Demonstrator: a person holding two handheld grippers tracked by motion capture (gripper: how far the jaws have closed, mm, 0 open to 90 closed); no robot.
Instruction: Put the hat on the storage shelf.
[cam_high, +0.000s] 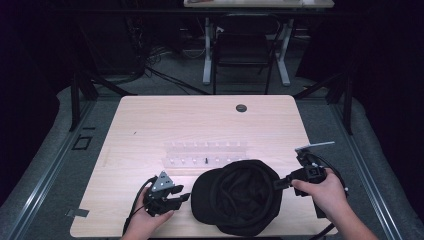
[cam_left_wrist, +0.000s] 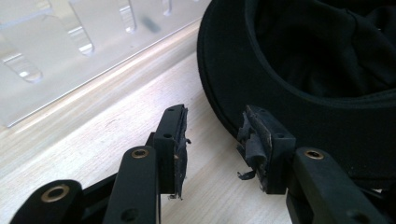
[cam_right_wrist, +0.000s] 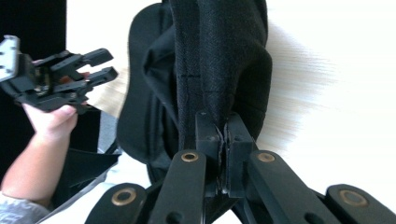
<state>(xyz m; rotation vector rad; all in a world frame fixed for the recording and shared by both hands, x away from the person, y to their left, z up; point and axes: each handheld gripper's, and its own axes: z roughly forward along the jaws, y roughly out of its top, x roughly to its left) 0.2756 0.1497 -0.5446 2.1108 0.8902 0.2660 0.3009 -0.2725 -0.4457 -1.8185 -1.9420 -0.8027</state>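
Pinching the rim of the black cap (cam_high: 239, 196), the right gripper (cam_high: 280, 183) has its jaws clamped tight on the fabric; the cap lies upside down on the near part of the wooden table (cam_high: 200, 125), just in front of a clear plastic rack (cam_high: 205, 153). Left gripper (cam_high: 181, 198) sits beside the cap's brim, jaws spread, holding nothing.
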